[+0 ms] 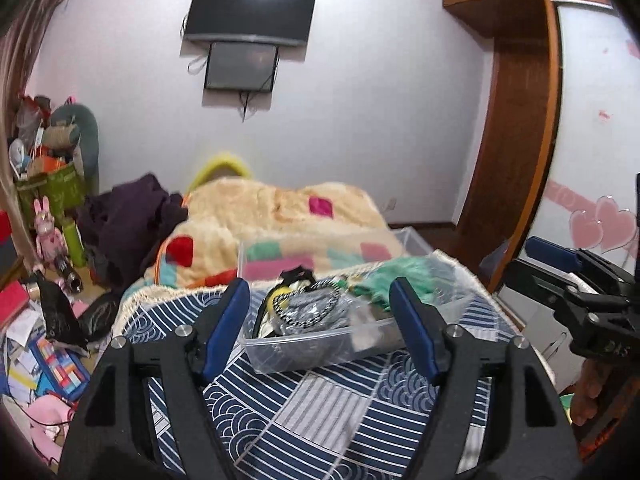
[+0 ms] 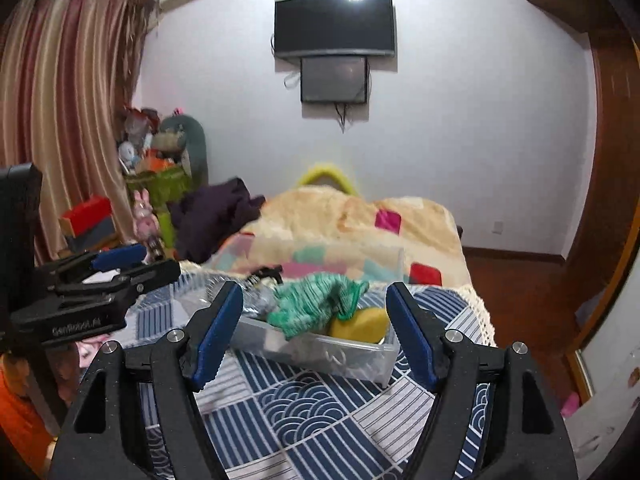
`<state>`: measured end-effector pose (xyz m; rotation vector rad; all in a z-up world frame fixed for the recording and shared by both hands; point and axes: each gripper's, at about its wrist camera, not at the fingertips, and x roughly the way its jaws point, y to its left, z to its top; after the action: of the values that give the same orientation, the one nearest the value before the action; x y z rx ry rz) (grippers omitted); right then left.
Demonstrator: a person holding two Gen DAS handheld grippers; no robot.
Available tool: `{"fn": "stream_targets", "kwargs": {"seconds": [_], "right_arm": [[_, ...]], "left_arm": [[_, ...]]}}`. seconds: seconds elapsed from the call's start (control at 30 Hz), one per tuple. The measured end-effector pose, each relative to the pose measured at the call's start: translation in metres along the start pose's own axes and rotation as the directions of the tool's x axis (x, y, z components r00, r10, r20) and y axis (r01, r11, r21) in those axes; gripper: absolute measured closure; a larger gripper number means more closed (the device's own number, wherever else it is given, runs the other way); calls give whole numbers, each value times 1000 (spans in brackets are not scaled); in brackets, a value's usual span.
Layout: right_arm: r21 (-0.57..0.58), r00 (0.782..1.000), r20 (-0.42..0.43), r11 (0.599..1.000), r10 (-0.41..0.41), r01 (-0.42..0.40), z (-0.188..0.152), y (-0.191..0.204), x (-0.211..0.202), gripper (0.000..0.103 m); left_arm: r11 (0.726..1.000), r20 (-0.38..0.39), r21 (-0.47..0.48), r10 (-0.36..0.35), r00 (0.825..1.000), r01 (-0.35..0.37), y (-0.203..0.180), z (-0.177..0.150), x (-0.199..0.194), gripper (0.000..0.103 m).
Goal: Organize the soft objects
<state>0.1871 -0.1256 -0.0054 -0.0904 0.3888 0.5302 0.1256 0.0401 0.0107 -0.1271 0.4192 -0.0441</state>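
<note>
1. Closest to the left wrist camera, the left gripper (image 1: 320, 320) hangs over a bed, its blue-padded jaws spread wide apart with nothing between them.
2. Closest to the right wrist camera, the right gripper (image 2: 316, 328) is released the same way, jaws wide and holding nothing.
3. Under both grippers lies a blue and white patterned cover (image 1: 320, 412) with stripes and wave shapes, spread over the near end of the bed.
4. On that cover, just beyond the fingertips, sits a shallow clear plastic bin (image 2: 320, 354).
5. Inside the bin lies a crumpled green knitted cloth (image 2: 316, 306). In the right wrist view it rests toward the middle, touching a yellow soft item (image 2: 362, 322) on its right.
6. At the bin's left end the left wrist view shows a black and white braided cord (image 1: 308, 306) among dark items too tangled to tell apart.
7. Just behind the bin stands a taller clear container (image 1: 320, 252), apparently empty.
8. Beyond it, a cream fleece blanket (image 1: 272, 208) with coloured squares covers the rest of the bed.
9. A dark purple garment (image 1: 124, 220) is heaped at the blanket's left.
10. On the far white wall hang a black television (image 1: 252, 12) and a smaller screen (image 1: 242, 66) directly below it.
</note>
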Motion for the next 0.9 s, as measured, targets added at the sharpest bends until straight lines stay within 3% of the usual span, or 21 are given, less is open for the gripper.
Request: {"fn": "stream_targets", "kwargs": {"seconds": [0.17, 0.4, 0.63, 0.9], "right_arm": [[-6, 998, 65, 1000, 12, -12, 7, 7, -24, 20], [-4, 993, 120, 1000, 13, -12, 8, 17, -42, 17], [-6, 987, 163, 1000, -8, 9, 4, 26, -51, 1], [-3, 987, 163, 1000, -2, 2, -2, 27, -53, 0]], "left_arm": [[1000, 69, 7, -13, 998, 12, -8, 6, -37, 26], [999, 158, 28, 14, 987, -19, -14, 4, -82, 8], [1000, 180, 24, 11, 984, -16, -15, 0, -100, 3], [999, 183, 38, 12, 983, -19, -18, -4, -99, 2]]}}
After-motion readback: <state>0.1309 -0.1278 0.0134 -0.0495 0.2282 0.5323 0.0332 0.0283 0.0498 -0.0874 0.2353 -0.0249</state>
